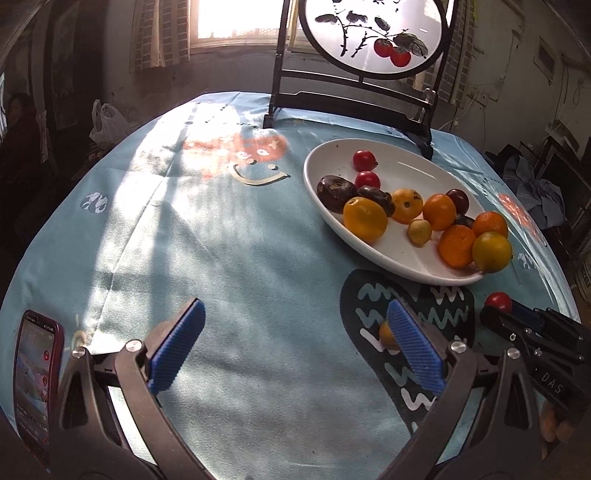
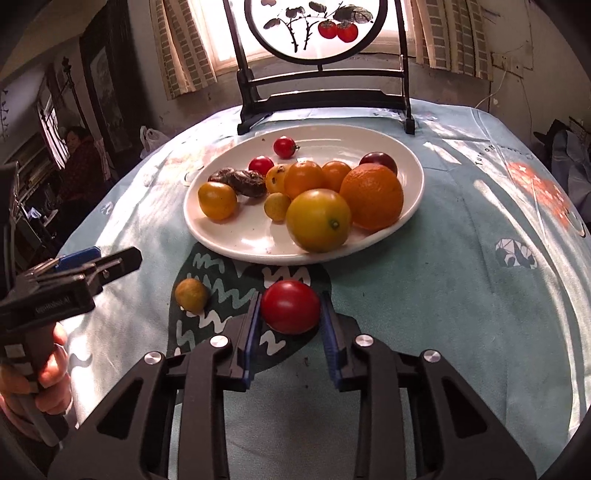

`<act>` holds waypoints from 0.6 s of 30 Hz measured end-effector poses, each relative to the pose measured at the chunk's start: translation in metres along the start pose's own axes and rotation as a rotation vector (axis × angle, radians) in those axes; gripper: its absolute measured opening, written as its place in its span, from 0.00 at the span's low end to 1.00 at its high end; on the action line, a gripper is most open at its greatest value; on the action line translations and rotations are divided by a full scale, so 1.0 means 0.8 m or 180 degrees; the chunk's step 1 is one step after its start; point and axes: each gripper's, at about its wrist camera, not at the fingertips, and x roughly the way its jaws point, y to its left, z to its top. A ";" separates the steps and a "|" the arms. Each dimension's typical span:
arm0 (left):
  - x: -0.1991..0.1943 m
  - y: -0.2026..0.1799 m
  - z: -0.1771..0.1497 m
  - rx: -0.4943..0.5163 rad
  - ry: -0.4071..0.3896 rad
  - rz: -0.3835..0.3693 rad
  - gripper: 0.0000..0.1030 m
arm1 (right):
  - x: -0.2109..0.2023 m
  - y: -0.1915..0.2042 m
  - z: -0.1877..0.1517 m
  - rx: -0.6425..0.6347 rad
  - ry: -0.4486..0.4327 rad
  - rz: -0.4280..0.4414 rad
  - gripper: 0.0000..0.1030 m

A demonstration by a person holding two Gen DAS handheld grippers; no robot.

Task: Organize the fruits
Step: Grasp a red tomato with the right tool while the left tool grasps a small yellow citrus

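Note:
A white oval plate [image 2: 229,240] holds several oranges, cherry tomatoes and dark fruits; it also shows in the left wrist view [image 1: 373,254]. My right gripper [image 2: 290,314] is shut on a red cherry tomato [image 2: 290,311] just in front of the plate; the tomato also shows in the left wrist view [image 1: 498,301]. A small yellow-green kumquat [image 2: 191,294] lies on the cloth, left of the tomato. My left gripper [image 1: 295,347] is open and empty above the cloth, with the kumquat [image 1: 388,334] partly hidden behind its right finger.
A dark wooden stand with a round painted screen [image 2: 317,26] stands behind the plate. A red phone [image 1: 35,376] lies at the table's left edge. The round table wears a light blue patterned cloth [image 1: 221,240].

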 end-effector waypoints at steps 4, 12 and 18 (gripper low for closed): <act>-0.004 -0.033 -0.007 0.0384 -0.0031 -0.0234 0.92 | -0.012 -0.001 -0.002 0.0059 -0.0078 0.0020 0.30; 0.015 -0.066 -0.021 0.0731 0.0227 -0.0584 0.45 | -0.016 -0.003 -0.001 0.0099 -0.0098 0.0025 0.30; 0.027 -0.078 -0.025 0.0841 0.0275 -0.0504 0.39 | -0.017 -0.004 -0.001 0.0107 -0.0110 0.0026 0.30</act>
